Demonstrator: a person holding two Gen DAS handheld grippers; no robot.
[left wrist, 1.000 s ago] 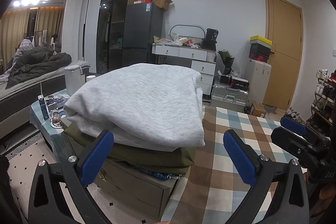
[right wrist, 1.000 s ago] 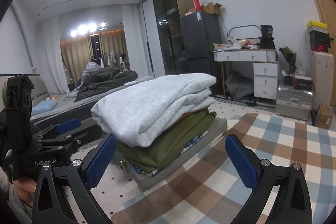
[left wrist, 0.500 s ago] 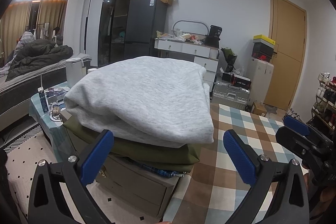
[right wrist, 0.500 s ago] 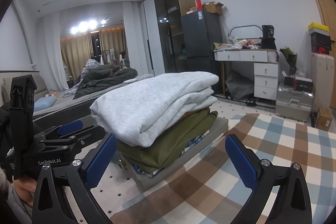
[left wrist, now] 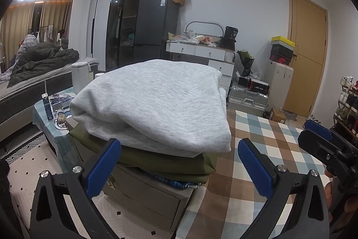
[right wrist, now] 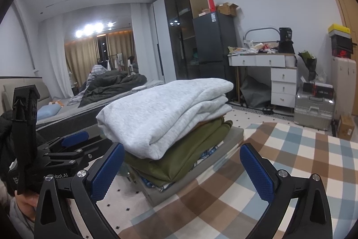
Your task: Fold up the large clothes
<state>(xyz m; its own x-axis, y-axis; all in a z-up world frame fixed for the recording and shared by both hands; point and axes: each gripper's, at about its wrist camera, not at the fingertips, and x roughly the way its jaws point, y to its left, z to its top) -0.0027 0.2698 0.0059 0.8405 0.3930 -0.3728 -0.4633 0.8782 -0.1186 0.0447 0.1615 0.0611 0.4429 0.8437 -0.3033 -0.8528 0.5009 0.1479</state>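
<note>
A folded light grey sweatshirt [left wrist: 154, 104] [right wrist: 165, 109] tops a stack, lying on a folded olive green garment [left wrist: 170, 165] [right wrist: 188, 153], with a blue plaid piece [left wrist: 176, 183] peeking out underneath. The stack rests on a low grey cabinet [left wrist: 145, 201] beside the checked tablecloth [left wrist: 268, 149] [right wrist: 290, 160]. My left gripper [left wrist: 179, 162] is open just in front of the stack, holding nothing. My right gripper [right wrist: 181, 168] is also open and empty, at the stack's near right side. Each gripper shows at the edge of the other's view.
A small table [left wrist: 53, 109] with a carton and a white kettle [left wrist: 79, 77] stands left of the stack. Behind are a bed with dark bedding [right wrist: 111, 86], a dark fridge [left wrist: 156, 30], a white dresser [left wrist: 201, 55], a silver suitcase [left wrist: 248, 100], and a shoe rack [left wrist: 349, 104].
The left wrist view has edged closer to the stack, so the grey sweatshirt fills more of the frame. Both grippers stay open and the clothes have not shifted.
</note>
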